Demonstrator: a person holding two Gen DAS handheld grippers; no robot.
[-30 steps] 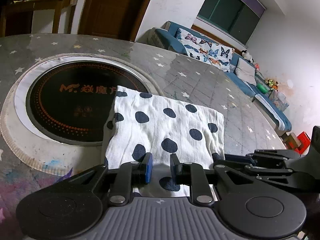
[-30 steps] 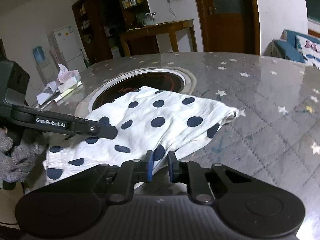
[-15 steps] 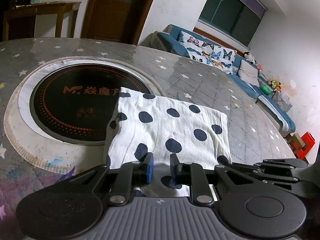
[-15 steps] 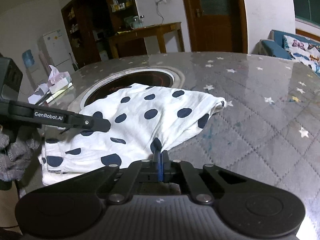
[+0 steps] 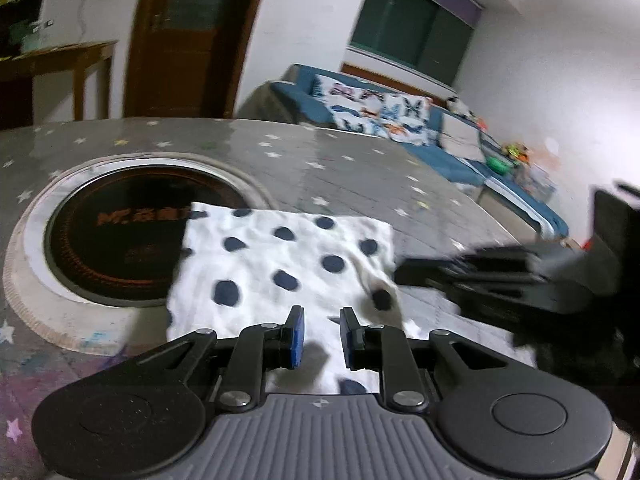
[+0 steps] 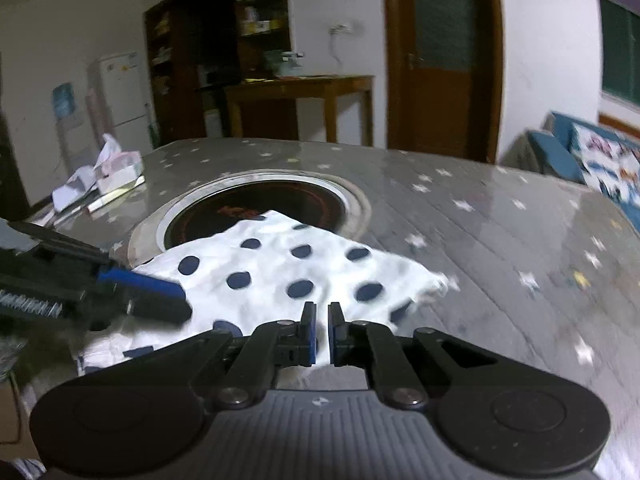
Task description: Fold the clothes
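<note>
Star-print table: folded polka-dot cloth lies just ahead of both grippers. Left gripper narrowly parted, empty. Right gripper nearly closed, jaws opening, nothing between.

The folded cloth is laid on the tabletop, its far edge overlapping the inset cooker ring, with tissue box left of that ring.

Bare table right of garment
</note>
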